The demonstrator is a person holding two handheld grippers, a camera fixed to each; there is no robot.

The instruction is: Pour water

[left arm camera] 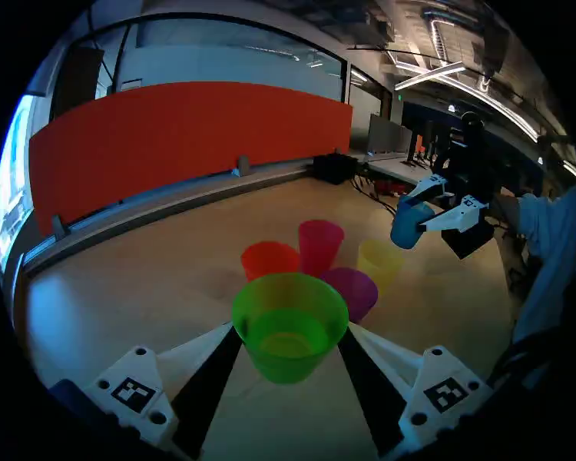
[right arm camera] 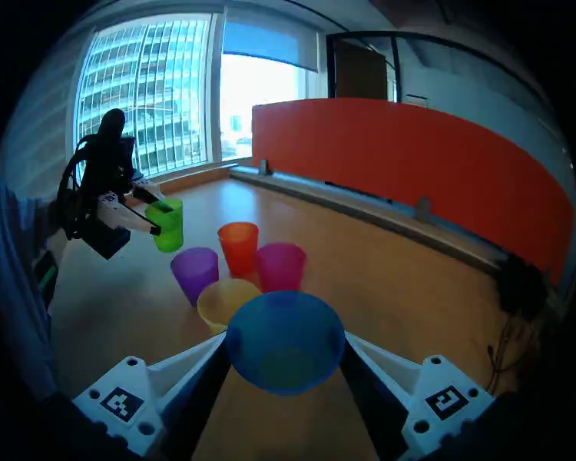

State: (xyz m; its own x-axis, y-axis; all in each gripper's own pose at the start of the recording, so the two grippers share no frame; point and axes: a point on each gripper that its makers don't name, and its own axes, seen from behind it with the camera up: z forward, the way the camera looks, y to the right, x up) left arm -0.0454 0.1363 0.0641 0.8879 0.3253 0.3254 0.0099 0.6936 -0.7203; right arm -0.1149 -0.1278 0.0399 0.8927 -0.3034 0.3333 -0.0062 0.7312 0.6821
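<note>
The wooden bench [left arm camera: 150, 269] carries everything here, and an orange partition [left arm camera: 188, 138] runs along its far edge. Above the bench, the left gripper [left arm camera: 290, 342] pinches a green cup [left arm camera: 290, 326] between both fingers, held clear of the surface and roughly upright. Across from it, the right gripper [right arm camera: 286, 349] is closed on a blue cup [right arm camera: 286, 340] in the same way. In the left gripper view that blue cup hangs off to the right, well apart from the green one and leaning a little.

Between the two held cups, four more stand close together well in from the partitioned edge. These are an orange cup [left arm camera: 269, 260], a pink cup [left arm camera: 320, 244], a purple cup [left arm camera: 353, 290] and a yellow cup [left arm camera: 380, 261]. Whether either held cup contains water cannot be told, since the tinted walls hide any level.

The step in hand looks like the approach before pouring, with the two cups not yet brought together. To do it well:
- Bring one rim just above and inside the other.
- Keep the receiving cup level and steady.
- Tip the pouring cup slowly by rolling the hand, so the thin stream lands inside.
- Stay high enough that neither gripper knocks the standing cups.
</note>
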